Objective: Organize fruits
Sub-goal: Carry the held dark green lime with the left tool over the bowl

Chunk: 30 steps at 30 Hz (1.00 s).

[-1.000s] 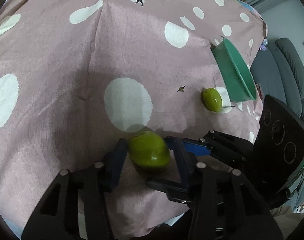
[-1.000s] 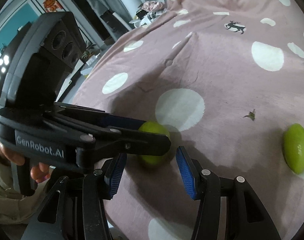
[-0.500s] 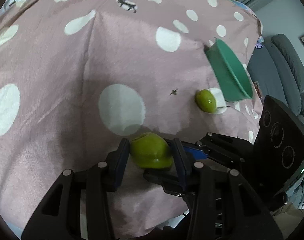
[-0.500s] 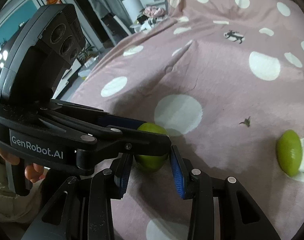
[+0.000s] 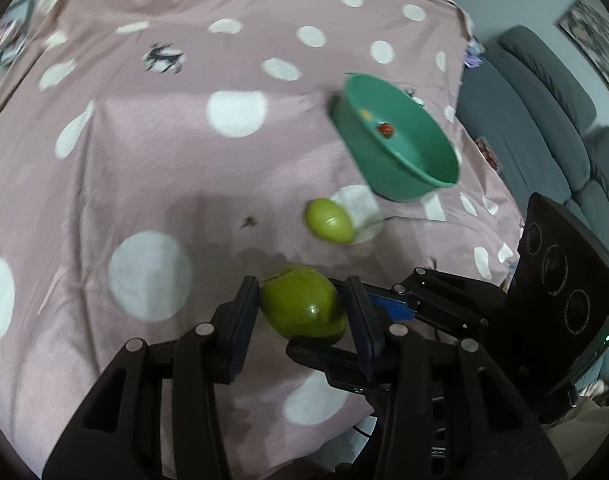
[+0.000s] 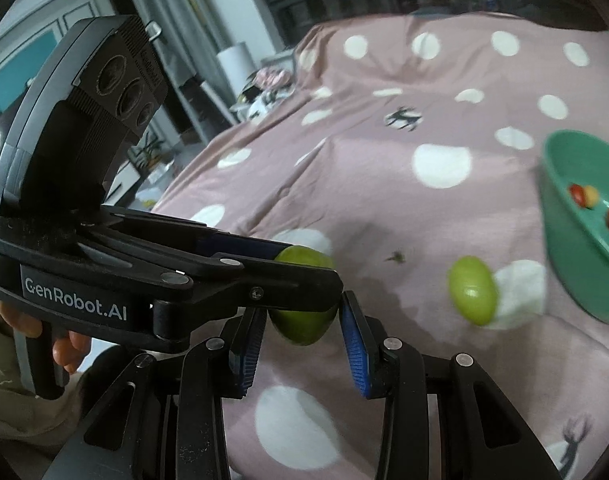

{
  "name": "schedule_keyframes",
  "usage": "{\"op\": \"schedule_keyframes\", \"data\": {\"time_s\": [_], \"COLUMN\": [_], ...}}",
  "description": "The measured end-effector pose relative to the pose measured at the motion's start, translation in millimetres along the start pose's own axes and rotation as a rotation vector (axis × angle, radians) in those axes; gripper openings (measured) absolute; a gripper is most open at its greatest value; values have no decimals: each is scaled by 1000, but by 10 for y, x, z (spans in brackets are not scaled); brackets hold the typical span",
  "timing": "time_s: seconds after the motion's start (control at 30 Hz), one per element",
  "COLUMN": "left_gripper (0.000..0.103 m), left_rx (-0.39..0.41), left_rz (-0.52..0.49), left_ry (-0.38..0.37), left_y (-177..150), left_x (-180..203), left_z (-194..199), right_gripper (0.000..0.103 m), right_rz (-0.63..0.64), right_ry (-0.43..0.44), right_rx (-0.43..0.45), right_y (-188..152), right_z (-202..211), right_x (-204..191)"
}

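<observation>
My left claw (image 5: 300,312) grips the green mango (image 5: 302,307), low centre of frame; right claw (image 6: 300,320) straddles it, unclenched. I'd carry it level to the teal bowl (image 5: 400,184), upper right.

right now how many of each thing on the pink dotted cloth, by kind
large green fruits: 2, one gripped, one lying loose on the cloth
teal plastic bowl: 1
small red and yellow fruits inside the bowl: at least 3; blur hides any more
total: at least 6
</observation>
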<state>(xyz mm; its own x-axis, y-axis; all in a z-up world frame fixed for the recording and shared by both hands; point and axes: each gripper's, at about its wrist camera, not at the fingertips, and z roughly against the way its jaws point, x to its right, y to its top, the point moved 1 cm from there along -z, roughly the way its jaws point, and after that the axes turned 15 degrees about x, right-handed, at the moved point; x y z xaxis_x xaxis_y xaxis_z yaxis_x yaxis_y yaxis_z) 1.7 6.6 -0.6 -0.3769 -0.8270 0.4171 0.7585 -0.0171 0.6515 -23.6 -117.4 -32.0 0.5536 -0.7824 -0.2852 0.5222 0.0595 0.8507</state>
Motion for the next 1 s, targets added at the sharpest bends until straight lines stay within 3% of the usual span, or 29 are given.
{"op": "schedule_keyframes", "data": {"time_s": [0.4,1.0], "left_gripper": [44,44], "left_rx": [28,60], "left_rz": [-181,-262], "left_ry": [-48,-140], "left_y": [274,666], "left_x": [643,1093], "left_z": [-329,-808], "right_gripper": [40,40], "right_rz": [-46,-31], "right_ry": [-106,-237], "right_rx": [127,218], "right_y": [111,343], "right_z": [499,763], "right_x": [400,957]}}
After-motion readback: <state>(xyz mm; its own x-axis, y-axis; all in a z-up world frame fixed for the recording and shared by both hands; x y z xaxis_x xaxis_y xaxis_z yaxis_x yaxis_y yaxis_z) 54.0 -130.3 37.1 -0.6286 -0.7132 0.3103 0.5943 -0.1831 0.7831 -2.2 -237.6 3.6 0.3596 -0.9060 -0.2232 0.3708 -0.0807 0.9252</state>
